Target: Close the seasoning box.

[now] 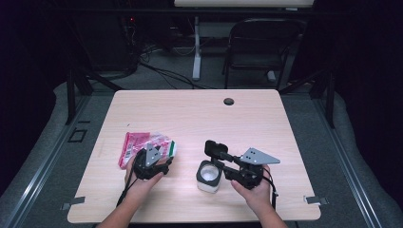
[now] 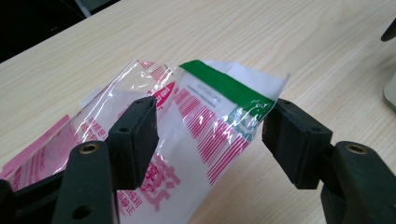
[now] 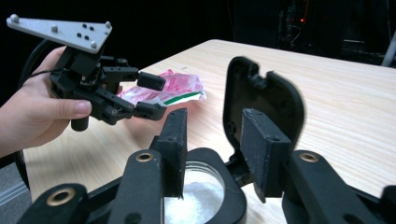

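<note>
The clear plastic packet printed with pink stripes and a green band (image 2: 205, 116) lies flat on the pale wooden table (image 1: 199, 114), its green-edged end reaching between the jaws of the left gripper (image 2: 210, 135), which stand spread on either side without pinching it. Pink characters and a line of small print on the band are too blurred to read. Beside the right gripper (image 3: 212, 140) sits a white square container with a black hinged lid (image 1: 209, 175), lid standing upright, white granules showing inside. The right gripper's jaws hang just above its round mouth, parted, with nothing between the pads. No earlier frame aside, each gripper is held in one hand.
</note>
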The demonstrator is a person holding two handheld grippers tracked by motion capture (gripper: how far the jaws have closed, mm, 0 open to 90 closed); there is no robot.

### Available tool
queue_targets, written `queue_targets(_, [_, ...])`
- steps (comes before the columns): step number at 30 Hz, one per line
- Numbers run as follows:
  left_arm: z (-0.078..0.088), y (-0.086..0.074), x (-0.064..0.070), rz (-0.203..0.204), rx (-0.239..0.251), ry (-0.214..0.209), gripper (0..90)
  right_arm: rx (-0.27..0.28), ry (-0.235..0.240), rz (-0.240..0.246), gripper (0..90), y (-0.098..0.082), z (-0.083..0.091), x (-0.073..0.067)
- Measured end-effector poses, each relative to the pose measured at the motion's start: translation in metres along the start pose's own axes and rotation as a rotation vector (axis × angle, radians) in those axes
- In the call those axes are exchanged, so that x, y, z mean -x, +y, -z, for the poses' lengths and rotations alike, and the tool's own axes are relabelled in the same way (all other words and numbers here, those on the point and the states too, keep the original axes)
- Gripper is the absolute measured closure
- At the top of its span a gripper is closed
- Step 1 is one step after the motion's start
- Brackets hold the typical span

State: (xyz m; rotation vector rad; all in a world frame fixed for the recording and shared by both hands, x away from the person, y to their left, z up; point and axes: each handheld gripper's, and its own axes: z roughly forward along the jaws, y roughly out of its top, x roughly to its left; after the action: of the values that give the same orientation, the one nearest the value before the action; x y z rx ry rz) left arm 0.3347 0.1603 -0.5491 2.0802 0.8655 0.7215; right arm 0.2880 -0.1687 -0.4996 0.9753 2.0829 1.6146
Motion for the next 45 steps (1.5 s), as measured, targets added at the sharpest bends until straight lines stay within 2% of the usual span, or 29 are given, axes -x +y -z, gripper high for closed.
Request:
queue_targets(8, [0.001,0.001,0.004,-0.012,0.001,-0.012,35.8,0.03,-0.044,-0.021,61.9,0.006,0.011,0.01])
queue_targets(13, [0.002,0.002,0.008,-0.016,0.007,-0.019,35.8,0.047,-0.077,-0.04,58.7,0.009,0.016,0.016])
queue_targets(18, [0.002,0.002,0.009,-0.013,0.008,-0.023,35.8,0.055,-0.12,-0.043,54.2,0.009,0.016,0.021])
queue_targets(24, [0.003,0.002,0.01,-0.016,0.011,-0.024,35.8,0.05,-0.14,-0.05,52.4,0.008,0.014,0.027])
queue_targets(30, [0.004,0.001,0.01,-0.012,0.011,-0.023,35.7,0.037,-0.133,-0.057,50.8,0.008,0.008,0.03])
queue_targets(36, [0.006,0.0,0.01,-0.011,0.013,-0.018,35.8,0.007,-0.113,-0.063,49.7,0.008,0.001,0.034])
queue_targets(39, [0.007,0.001,0.009,-0.01,0.019,-0.016,35.8,0.011,-0.097,-0.07,49.6,0.008,-0.004,0.034])
queue_targets(45, [0.008,0.0,0.008,-0.003,0.02,-0.015,35.7,-0.001,-0.09,-0.056,49.7,0.009,-0.009,0.033])
